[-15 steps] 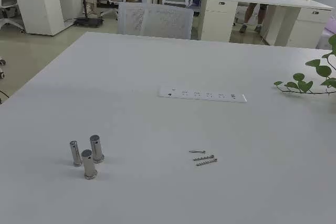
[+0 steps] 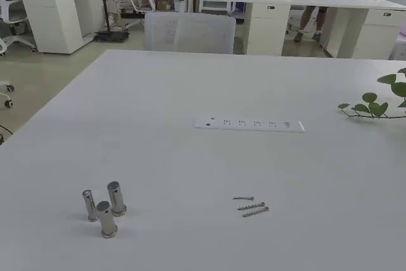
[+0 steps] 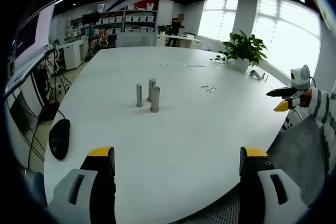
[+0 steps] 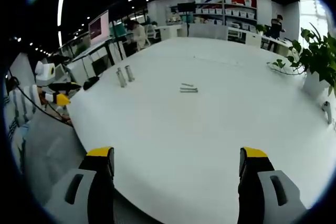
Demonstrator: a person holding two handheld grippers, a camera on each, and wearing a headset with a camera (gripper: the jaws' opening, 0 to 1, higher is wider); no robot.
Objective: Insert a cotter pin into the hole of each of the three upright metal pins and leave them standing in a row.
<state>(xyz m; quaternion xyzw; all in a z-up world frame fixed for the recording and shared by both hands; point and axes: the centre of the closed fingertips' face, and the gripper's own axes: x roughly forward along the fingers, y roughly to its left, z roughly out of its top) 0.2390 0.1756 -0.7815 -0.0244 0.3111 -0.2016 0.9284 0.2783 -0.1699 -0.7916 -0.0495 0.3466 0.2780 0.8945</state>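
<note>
Three short metal pins stand upright in a tight cluster on the white table, near its left front. Three small cotter pins lie side by side to their right. In the left gripper view the metal pins and cotter pins sit well ahead of my open left gripper, which hangs at the table's near edge. My right gripper is open too, off the table edge, with the cotter pins and metal pins far in front. Both hold nothing.
A white power strip lies across the table's middle. Plant leaves reach in from the right edge. A grey chair stands at the far side. A black mouse sits near the left corner. A potted plant stands far right.
The whole head picture has slid down a little, so the camera moved. The pins and cotter pins have kept their places on the table.
</note>
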